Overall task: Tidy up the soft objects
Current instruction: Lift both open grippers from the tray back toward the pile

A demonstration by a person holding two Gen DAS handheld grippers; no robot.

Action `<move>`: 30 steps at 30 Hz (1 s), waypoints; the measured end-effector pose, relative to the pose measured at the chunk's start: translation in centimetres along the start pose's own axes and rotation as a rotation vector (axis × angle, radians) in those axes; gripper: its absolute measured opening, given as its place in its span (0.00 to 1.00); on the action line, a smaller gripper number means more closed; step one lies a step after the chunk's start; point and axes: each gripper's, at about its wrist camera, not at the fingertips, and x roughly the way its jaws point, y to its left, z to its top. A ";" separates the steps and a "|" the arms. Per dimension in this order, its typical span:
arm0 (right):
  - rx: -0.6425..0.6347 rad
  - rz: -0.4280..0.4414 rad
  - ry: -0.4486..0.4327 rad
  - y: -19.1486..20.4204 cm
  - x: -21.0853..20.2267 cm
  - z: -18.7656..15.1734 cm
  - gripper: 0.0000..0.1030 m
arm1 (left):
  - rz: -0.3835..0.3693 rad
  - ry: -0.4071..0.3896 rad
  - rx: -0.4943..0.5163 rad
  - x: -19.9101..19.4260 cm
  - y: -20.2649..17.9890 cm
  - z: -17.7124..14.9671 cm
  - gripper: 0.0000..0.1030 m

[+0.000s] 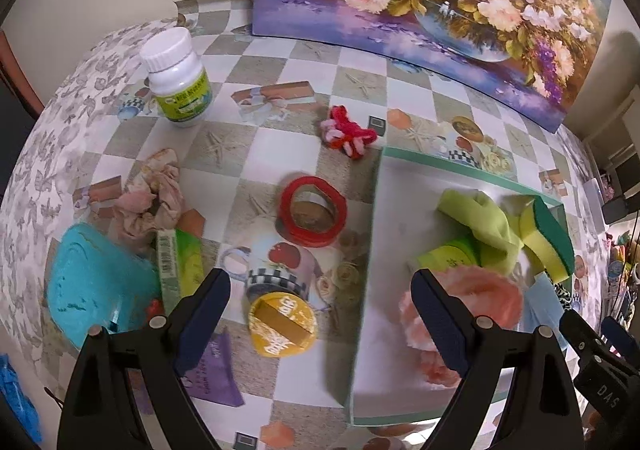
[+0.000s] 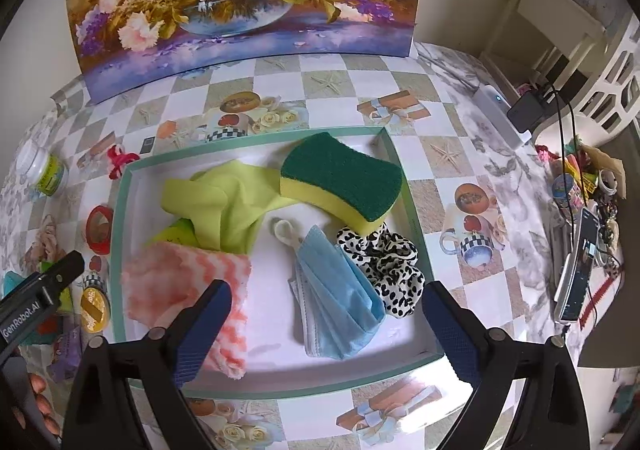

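A white box with a teal rim (image 2: 412, 209) holds a green-and-yellow sponge (image 2: 340, 177), a lime cloth (image 2: 224, 205), a pink-and-white cloth (image 2: 180, 282), a blue face mask (image 2: 340, 306) and a spotted black-and-white scrunchie (image 2: 384, 262). My right gripper (image 2: 328, 290) hangs open above the mask, nothing between its fingers. My left gripper (image 1: 320, 282) is open over the table left of the box (image 1: 372, 230), gripping nothing. Outside the box lie a beige-pink scrunchie (image 1: 148, 197), a teal cloth (image 1: 96, 282) and a red-and-white knitted piece (image 1: 348, 129).
On the checked tablecloth stand a white bottle (image 1: 176, 77), a red tape ring (image 1: 312, 209), a yellow roll (image 1: 282, 326), a green carton (image 1: 176, 266) and a purple packet (image 1: 212, 370). A flower painting (image 2: 240, 1) leans against the back wall. A phone (image 2: 580, 282) and clutter sit at the right.
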 end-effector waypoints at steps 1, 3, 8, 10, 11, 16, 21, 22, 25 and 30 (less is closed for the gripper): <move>0.002 0.000 -0.003 0.1 -0.1 0.0 0.95 | 0.004 -0.003 0.001 -0.1 0.3 0.2 0.89; 0.003 0.000 -0.010 0.4 -0.4 0.0 0.95 | 0.015 -0.015 0.005 -0.5 1.0 0.5 0.89; -0.038 0.053 -0.019 2.5 -0.8 -0.1 0.95 | 0.092 -0.058 0.032 -1.4 3.7 1.0 0.89; -0.055 0.063 -0.023 3.6 -0.9 -0.1 0.95 | 0.102 -0.065 0.009 -1.7 5.1 1.1 0.89; -0.063 0.066 -0.026 4.0 -0.9 -0.1 0.95 | 0.094 -0.069 -0.008 -1.9 5.8 1.3 0.89; -0.108 0.092 -0.033 6.3 -1.2 -0.3 0.95 | 0.074 -0.110 -0.057 -3.5 8.5 1.6 0.89; -0.150 0.116 -0.036 8.6 -1.3 -0.5 0.95 | 0.085 -0.145 -0.097 -4.7 11.1 1.6 0.89; -0.162 0.127 -0.036 9.3 -1.3 -0.6 0.95 | 0.093 -0.148 -0.104 -4.8 11.6 1.5 0.89; -0.186 0.159 -0.032 10.8 -1.2 -0.9 0.95 | 0.108 -0.152 -0.127 -5.1 13.1 1.4 0.89; -0.248 0.201 -0.033 13.6 -1.1 -1.4 0.95 | 0.114 -0.140 -0.165 -4.7 15.0 1.1 0.89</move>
